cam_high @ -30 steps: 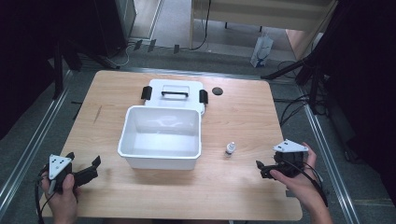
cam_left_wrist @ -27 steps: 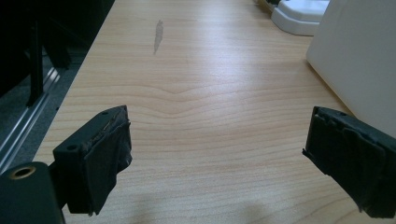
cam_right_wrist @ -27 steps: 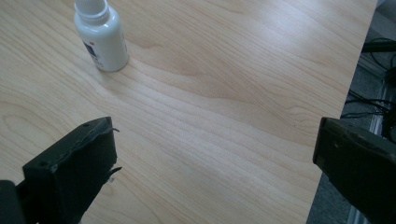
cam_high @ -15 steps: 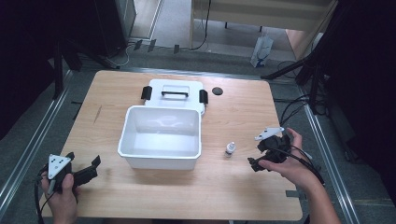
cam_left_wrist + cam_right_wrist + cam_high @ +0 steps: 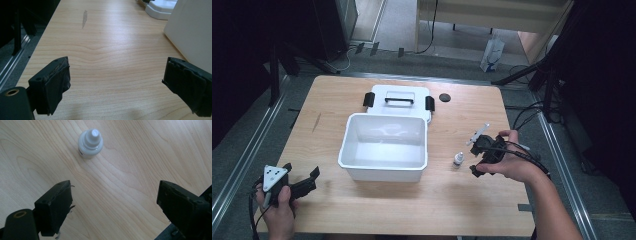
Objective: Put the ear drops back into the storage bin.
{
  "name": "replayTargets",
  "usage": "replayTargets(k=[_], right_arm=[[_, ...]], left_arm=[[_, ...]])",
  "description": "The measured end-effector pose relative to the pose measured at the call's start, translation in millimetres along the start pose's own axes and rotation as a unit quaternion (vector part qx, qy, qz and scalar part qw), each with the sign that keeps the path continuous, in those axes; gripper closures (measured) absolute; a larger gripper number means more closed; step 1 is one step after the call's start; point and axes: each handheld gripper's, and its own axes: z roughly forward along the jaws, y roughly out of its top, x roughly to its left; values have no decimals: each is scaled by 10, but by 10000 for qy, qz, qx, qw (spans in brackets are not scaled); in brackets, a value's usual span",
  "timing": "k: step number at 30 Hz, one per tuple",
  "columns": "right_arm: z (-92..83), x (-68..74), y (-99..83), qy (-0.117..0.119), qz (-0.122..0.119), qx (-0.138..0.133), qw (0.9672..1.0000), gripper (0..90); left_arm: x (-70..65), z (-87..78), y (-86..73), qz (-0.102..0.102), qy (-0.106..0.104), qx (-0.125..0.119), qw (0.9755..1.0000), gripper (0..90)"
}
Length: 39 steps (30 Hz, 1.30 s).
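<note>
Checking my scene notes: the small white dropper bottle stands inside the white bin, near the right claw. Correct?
Not quite. The small white dropper bottle stands on the wooden table, outside the white bin, near the right claw; the high view shows it.

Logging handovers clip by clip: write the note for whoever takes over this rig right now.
Right tool: open, nothing between the jaws, which have just been closing a little; it points at the small bottle.
Left tool: open, empty, near the table's front left corner.
Bottle stands upright on the table, right of the white bin; the lid lies behind the bin.
Done: nothing gripped.
Left: likely grasp the bottle, perhaps for the bin.
</note>
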Motion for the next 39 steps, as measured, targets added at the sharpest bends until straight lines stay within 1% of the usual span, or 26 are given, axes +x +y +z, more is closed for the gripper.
replayTargets(k=[1,2,3,6,7,8,9,10,12,13,14,15,16,17,19,21,22,23,28,30,31,34,35,36,37,39], right_arm=[[6,0,73,43,-120,100,9999,138],[6,0,73,43,-120,100,9999,138],[10,0,128,45,-173,181,9997,171],[9,5,173,52,-210,233,9995,194],[7,2,205,55,-267,248,9993,206],[4,5,230,94,-249,251,9993,225],[0,5,277,125,-267,268,9992,286],[0,5,277,125,-267,268,9992,286],[0,8,314,160,-335,293,9989,349],[15,18,357,222,-406,329,9984,386],[15,18,357,222,-406,329,9984,386],[36,31,398,259,-478,389,9978,425],[36,31,398,259,-478,389,9978,425],[54,31,419,315,-508,399,9974,451],[104,34,485,485,-497,501,9963,533],[140,33,523,688,-475,562,9949,575],[140,33,523,688,-475,562,9949,575],[175,37,552,770,-478,639,9938,586],[252,35,603,782,-435,731,9933,634],[294,41,626,816,-338,770,9931,655],[312,37,633,824,-347,786,9929,665],[332,46,639,804,-310,800,9931,682],[348,45,645,814,-335,773,9931,714],[348,45,645,814,-335,773,9931,714],[352,54,645,843,-392,713,9931,717],[352,53,645,851,-387,712,9931,718]], left_arm=[[2,1,0,-7,-7,-1,10000,78],[2,1,0,-7,-7,-1,10000,78],[3,1,0,-13,-13,-2,10000,78],[4,3,0,-17,-17,-2,10000,79],[4,4,0,-18,-23,1,10000,79],[4,4,0,-20,-25,1,10000,78],[4,6,1,-36,-30,-18,10000,78],[4,6,1,-36,-30,-18,10000,79],[6,8,2,-29,-32,-10,10000,78],[5,7,2,-26,-32,-5,10000,79],[5,7,2,-26,-32,-5,10000,78],[5,7,2,-24,-32,-5,10000,79],[5,7,2,-24,-33,-3,10000,79],[5,7,3,-24,-36,-1,10000,79],[6,7,3,-23,-37,0,10000,79],[7,8,3,-18,-41,5,10000,79],[7,8,3,-18,-41,5,10000,79],[6,9,3,-20,-41,5,10000,78],[7,10,4,-20,-45,10,10000,79],[7,10,4,-22,-46,8,10000,78],[7,10,4,-20,-47,9,10000,79],[7,10,4,-20,-49,11,10000,79],[7,10,3,-27,-52,11,10000,79],[7,10,3,-27,-52,11,10000,79],[8,10,4,-23,-48,11,10000,79],[8,10,4,-22,-46,15,10000,78]])
